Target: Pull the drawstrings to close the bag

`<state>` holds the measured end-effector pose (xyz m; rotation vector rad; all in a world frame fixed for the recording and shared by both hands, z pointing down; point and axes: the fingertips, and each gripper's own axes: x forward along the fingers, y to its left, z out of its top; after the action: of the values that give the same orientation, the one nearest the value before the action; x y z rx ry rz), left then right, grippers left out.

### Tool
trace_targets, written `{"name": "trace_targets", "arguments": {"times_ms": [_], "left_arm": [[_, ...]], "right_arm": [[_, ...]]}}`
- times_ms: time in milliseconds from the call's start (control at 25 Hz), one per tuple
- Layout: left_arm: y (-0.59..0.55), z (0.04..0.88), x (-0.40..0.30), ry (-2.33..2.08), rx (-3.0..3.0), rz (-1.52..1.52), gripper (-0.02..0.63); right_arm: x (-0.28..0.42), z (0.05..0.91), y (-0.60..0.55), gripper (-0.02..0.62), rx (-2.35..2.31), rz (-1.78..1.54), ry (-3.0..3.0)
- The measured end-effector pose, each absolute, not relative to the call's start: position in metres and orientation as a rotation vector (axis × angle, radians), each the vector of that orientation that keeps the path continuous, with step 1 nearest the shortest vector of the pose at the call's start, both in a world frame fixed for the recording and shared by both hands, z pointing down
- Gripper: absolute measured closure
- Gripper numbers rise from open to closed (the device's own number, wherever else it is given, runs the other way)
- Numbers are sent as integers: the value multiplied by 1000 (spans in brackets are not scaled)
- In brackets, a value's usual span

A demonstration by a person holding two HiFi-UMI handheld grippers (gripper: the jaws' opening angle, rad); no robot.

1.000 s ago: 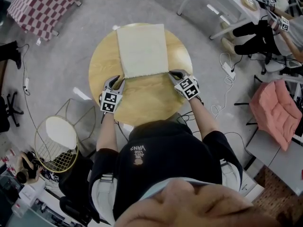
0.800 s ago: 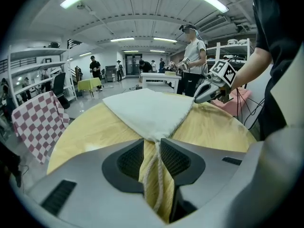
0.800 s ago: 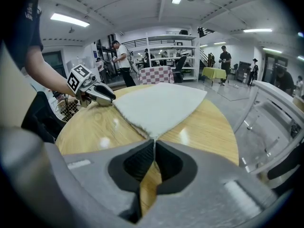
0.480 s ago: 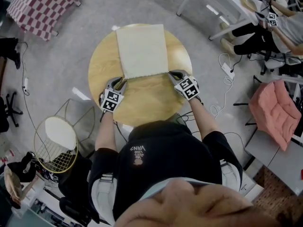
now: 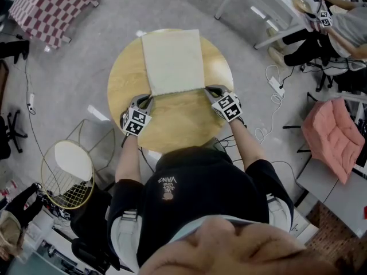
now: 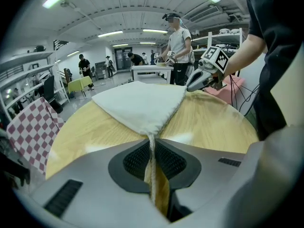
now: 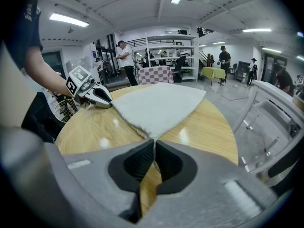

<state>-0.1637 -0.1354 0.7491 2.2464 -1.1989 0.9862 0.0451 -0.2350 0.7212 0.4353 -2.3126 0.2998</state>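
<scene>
A flat cream cloth bag (image 5: 172, 62) lies on a round wooden table (image 5: 178, 122), its mouth edge towards me. My left gripper (image 5: 147, 100) is at the bag's near left corner, shut on a pale drawstring (image 6: 152, 158) that runs from the gathered corner (image 6: 151, 129) in between its pads. At the near right corner my right gripper (image 5: 208, 90) is shut on a thin cord (image 7: 154, 145) that comes out of the bag (image 7: 159, 106). Each gripper shows in the other's view: the right gripper (image 6: 190, 85) and the left gripper (image 7: 108, 103).
A gold wire basket stool (image 5: 67, 171) stands left of the table. To the right a cable with a power strip (image 5: 276, 86) lies on the floor, near a pink cushioned chair (image 5: 332, 133). A white table (image 5: 269, 4) and a seated person are at the far right.
My left gripper has turned a little and crept towards the bag's corner. The right gripper and the bag have not moved. People at the frame's edges have shifted.
</scene>
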Motion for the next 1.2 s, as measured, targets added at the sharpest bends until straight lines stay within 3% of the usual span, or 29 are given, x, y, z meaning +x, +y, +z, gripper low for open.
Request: {"name": "trace_targets", "arguments": {"times_ms": [1200], "left_arm": [[-144,707,-176,-1318,2214,790,589]], "right_arm": [[43,706,-239,589,575,412,-2348]]}}
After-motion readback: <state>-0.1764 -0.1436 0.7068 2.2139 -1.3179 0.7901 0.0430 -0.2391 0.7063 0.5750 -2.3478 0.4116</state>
